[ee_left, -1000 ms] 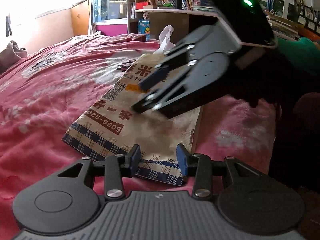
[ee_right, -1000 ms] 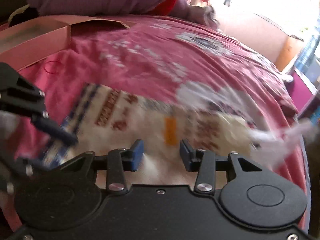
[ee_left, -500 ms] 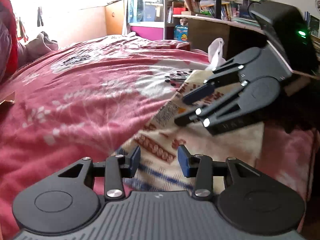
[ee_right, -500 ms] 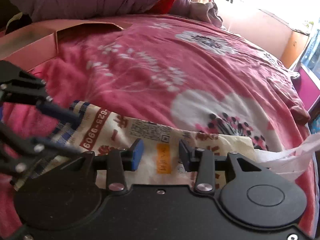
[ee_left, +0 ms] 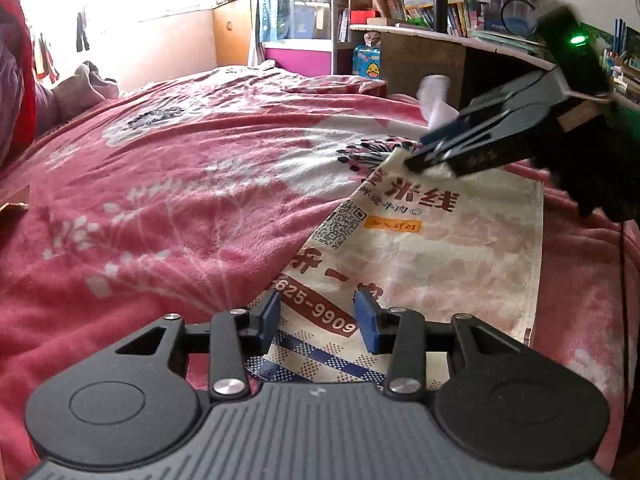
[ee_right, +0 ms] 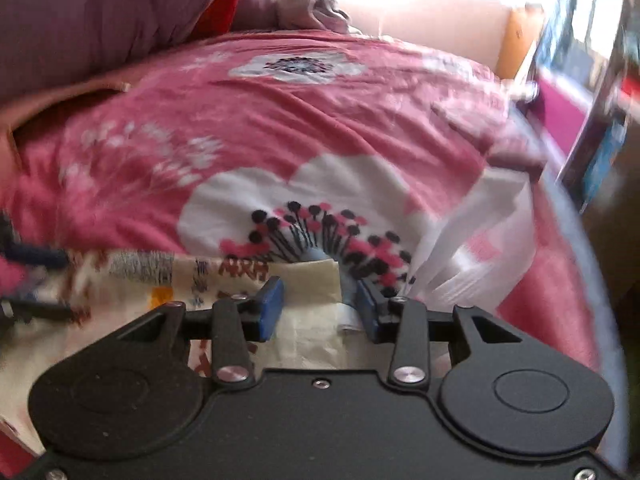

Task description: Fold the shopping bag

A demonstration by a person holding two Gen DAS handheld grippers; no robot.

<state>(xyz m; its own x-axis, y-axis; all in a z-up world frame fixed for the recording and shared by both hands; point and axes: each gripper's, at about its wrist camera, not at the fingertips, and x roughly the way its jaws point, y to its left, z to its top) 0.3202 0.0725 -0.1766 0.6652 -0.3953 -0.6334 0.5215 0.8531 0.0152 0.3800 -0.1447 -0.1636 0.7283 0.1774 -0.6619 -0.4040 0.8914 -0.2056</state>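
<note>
While the pink floral blanket (ee_left: 168, 184) covers the bed, the printed shopping bag (ee_left: 420, 256) lies flat on it, checked bottom edge nearest the left claw (ee_left: 322, 318). Left claw spread, hovering over the bag's bottom, pinching nothing. Right claw (ee_right: 320, 306) spread at the bag's top edge, near the white handles (ee_right: 472, 248); contact with the bag unclear, view blurred.
</note>
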